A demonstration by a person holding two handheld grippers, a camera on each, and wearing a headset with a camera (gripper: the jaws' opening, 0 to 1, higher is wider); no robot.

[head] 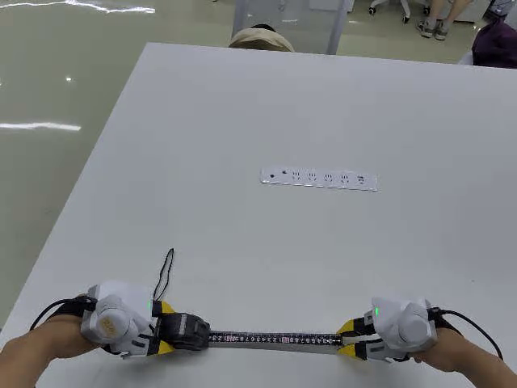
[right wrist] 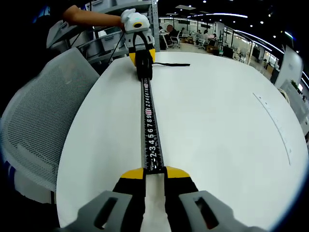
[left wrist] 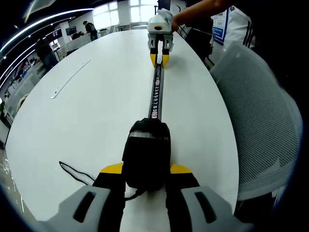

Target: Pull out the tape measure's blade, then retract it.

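The black tape measure case [head: 186,331] [left wrist: 146,152] [right wrist: 144,68] lies near the table's front edge, and my left gripper [head: 164,330] [left wrist: 145,169] [right wrist: 142,52] is shut on it. Its blade [head: 271,339] [left wrist: 157,89] [right wrist: 149,128] runs out flat along the table to the right, numbers up. My right gripper [head: 347,338] [right wrist: 154,171] [left wrist: 159,58] is shut on the blade's tip. A thin black wrist strap [head: 166,271] [left wrist: 77,172] [right wrist: 171,64] trails from the case onto the table.
The white table [head: 307,113] carries a white power strip [head: 318,179] [left wrist: 70,79] [right wrist: 275,126] farther back, across the middle. A grey mesh chair [left wrist: 260,121] [right wrist: 43,125] stands at the near edge. People and desks are in the room beyond.
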